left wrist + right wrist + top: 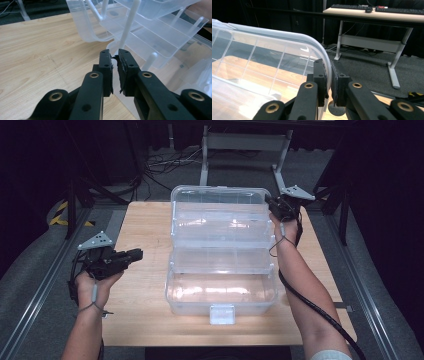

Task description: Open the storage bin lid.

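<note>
A clear plastic tiered organiser box [220,292] stands fully unfolded in the middle of the wooden table [145,225], its trays stepped up toward the raised lid [220,195] at the back. My right gripper [271,206] is at the lid's back right corner. In the right gripper view my right gripper [329,66] is shut on the rounded edge of the lid [262,55]. My left gripper [139,254] hovers left of the box, pointing at it. In the left gripper view my left gripper [114,56] is shut with nothing held, just short of the trays [150,37].
A white latch [222,314] hangs at the box's front wall near the table's front edge. Bare wood lies left and right of the box. Behind the table stand a desk frame [245,142] and floor cables [165,162].
</note>
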Demonstrator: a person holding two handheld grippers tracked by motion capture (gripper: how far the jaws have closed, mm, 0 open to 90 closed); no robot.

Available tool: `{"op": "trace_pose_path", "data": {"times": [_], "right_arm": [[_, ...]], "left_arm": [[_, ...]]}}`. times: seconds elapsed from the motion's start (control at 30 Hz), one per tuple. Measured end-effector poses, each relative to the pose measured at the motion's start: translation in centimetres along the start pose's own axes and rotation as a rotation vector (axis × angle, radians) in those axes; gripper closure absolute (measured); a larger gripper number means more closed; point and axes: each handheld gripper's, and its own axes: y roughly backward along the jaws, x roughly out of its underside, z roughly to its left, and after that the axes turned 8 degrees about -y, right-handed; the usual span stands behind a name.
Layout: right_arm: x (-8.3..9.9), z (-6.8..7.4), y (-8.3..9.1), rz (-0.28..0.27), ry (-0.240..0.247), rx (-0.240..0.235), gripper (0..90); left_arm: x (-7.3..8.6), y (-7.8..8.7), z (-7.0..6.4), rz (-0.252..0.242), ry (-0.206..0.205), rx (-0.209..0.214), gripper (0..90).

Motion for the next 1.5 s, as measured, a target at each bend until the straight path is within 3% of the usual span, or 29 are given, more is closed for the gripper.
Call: {"op": "trace_pose_path", "data": {"times": [0.8, 1.17, 1.33, 1.5], "right_arm": [[1.5, -1.1, -2.8, 0.062, -0.039, -0.011, 83.0], [2.0, -1.6, -3.1, 0.027, -0.052, -0.048, 82.5], [2.3, -2.0, -3.2, 0.019, -0.039, -0.075, 81.5], [2.5, -1.9, -3.4, 0.02, -0.017, -0.067, 81.4]], "left_arm": [[1.4, 1.3, 0.0, 0.007, 0.037, -0.035, 81.4], [1.5, 1.1, 0.1, 0.007, 0.042, -0.031, 81.0], [1.4, 1.0, 0.1, 0.006, 0.045, -0.027, 80.7], [1.5, 0.9, 0.2, 0.004, 0.047, -0.022, 80.5]]}}
